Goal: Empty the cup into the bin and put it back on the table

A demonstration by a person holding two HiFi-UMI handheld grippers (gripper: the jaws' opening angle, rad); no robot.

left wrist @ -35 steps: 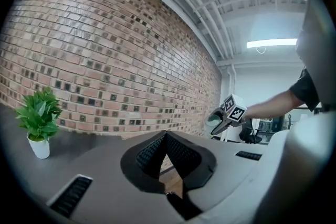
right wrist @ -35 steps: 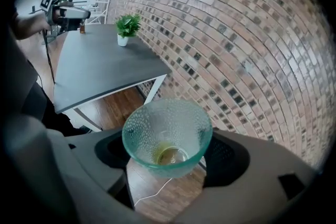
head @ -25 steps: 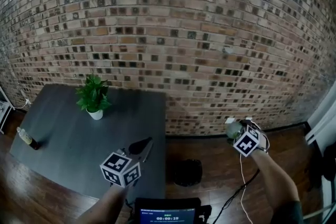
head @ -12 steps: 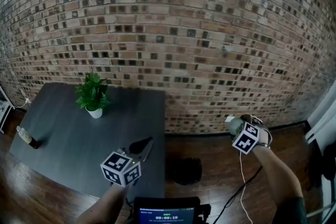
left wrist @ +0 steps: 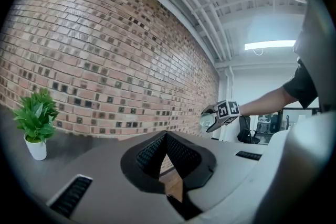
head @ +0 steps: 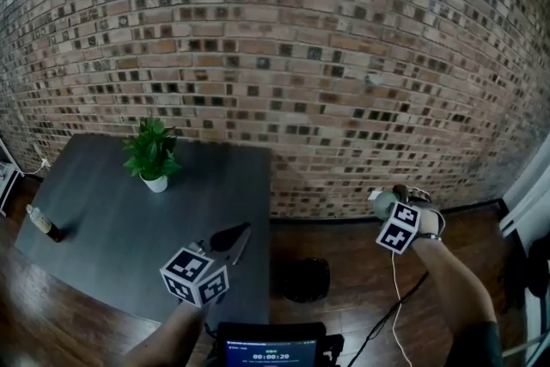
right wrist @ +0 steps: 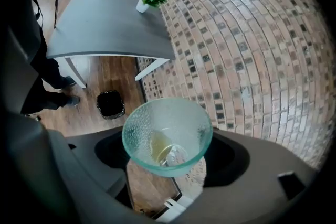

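Yellow dregs point(right wrist: 156, 144) in cup point(right wrist: 181, 123), unseen overhead

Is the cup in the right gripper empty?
Apparently not: a yellowish patch shows near the bottom of the cup, held between the right gripper's jaws.

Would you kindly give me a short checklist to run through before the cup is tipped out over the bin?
1. Grip: the right hand-held gripper has its jaws on both sides of the cup: ok.
2. Contents to empty: a yellowish remnant lies at the cup's bottom: ok.
3. Cup over the bin: the bin stands on the floor off to one side, nearer the table: not ok.
4. Bin mouth open: ok.
5. Left hand-held gripper shut, empty, over the table's edge, away from the bin: ok.
6. Bare tabletop for the return, beside the plant: ok.
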